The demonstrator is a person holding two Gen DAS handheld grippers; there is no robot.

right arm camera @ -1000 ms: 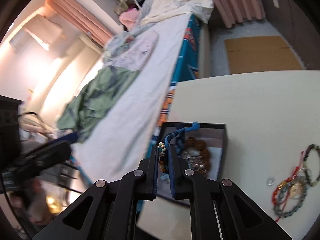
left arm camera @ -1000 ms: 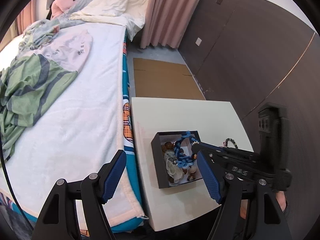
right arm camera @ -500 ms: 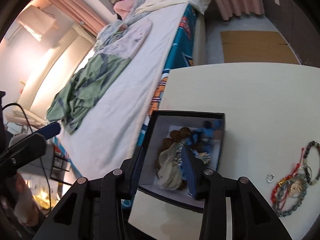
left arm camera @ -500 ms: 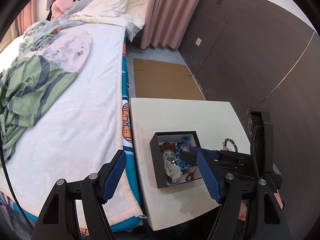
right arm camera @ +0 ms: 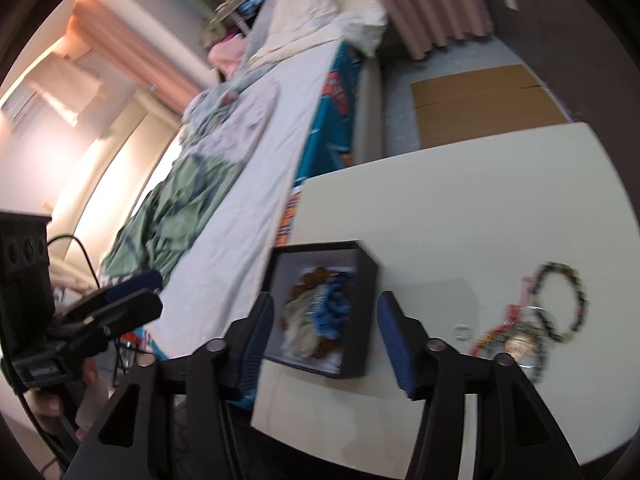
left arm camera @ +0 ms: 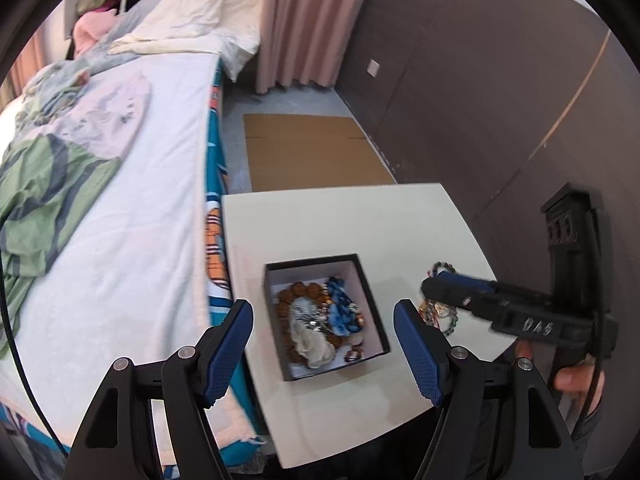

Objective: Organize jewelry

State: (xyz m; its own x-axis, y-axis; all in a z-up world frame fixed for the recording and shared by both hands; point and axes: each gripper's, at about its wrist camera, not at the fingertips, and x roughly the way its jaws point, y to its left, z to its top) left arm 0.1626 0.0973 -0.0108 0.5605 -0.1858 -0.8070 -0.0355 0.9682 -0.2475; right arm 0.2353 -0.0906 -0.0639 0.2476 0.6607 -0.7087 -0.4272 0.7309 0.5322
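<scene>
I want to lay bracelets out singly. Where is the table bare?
The far half of the table, beyond the box, is bare, as is the near strip before it. Right of the box is crowded: a bracelet pile and a ring.

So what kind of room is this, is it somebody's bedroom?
Most likely a bedroom. A bed with pillows and rumpled clothes fills one side, pink curtains hang at the far end, and a small white table beside the bed carries a black jewelry box.

The far half of the desk lay bare. Nearer, the black box and a bracelet heap to its right stood in the way, bed flanking left.
</scene>
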